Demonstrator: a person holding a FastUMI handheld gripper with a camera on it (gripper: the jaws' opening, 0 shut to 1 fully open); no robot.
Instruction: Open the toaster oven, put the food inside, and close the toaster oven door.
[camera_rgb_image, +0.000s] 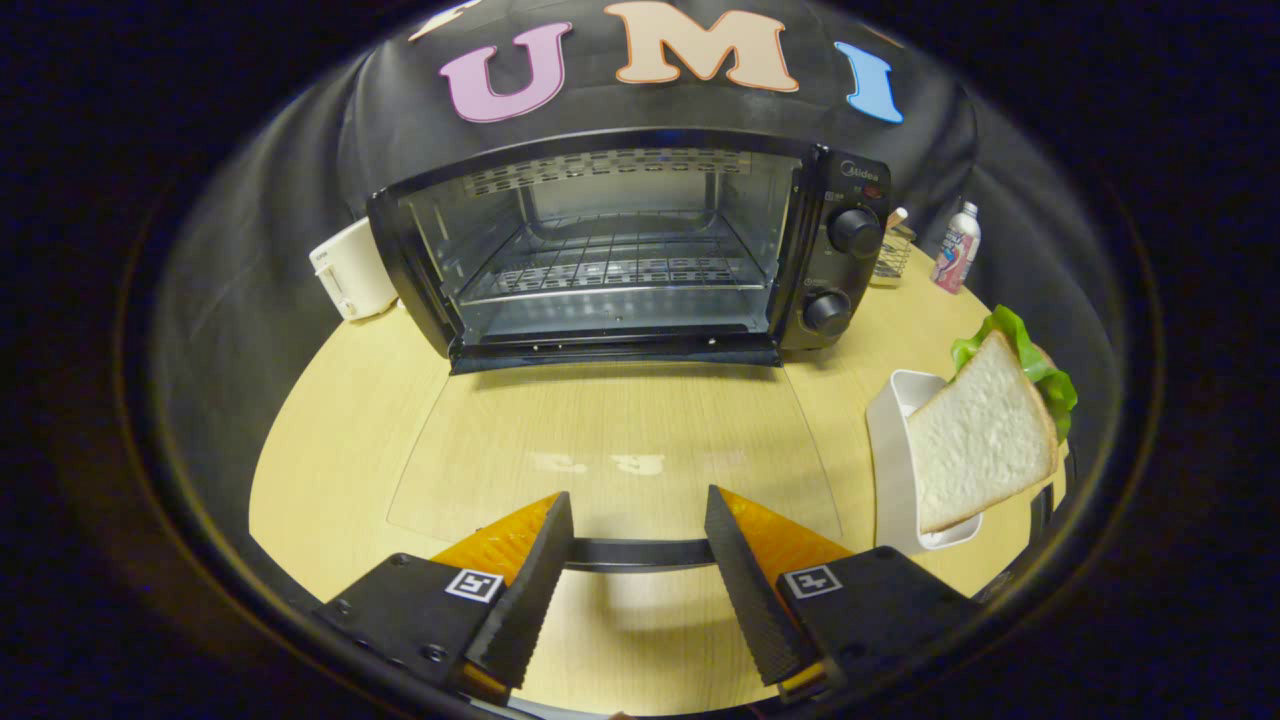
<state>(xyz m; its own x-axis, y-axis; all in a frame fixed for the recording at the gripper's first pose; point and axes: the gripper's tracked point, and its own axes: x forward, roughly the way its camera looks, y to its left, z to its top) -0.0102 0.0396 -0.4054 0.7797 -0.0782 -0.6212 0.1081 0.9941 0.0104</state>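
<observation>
The black toaster oven (850, 290) stands on the wooden table, beyond my fingers. Its cavity is bare, with a wire rack (610, 262) inside. The glass door (610, 440) is folded fully down and lies flat towards me. The door's dark handle bar (640, 553) runs across the gap between my fingers, low down near their bases. My gripper (638, 495) is open, with its fingers apart above the door's front edge and pressing on nothing. A triangular sandwich (985, 440) of white bread and green lettuce rests on a white dish (890, 450) to the right of the door.
A white toaster (350, 270) sits left of the oven. Behind the oven's right side are a small wire basket (892, 255) and a white bottle (957, 248). The round table's (320, 450) edge curves close on the left and right.
</observation>
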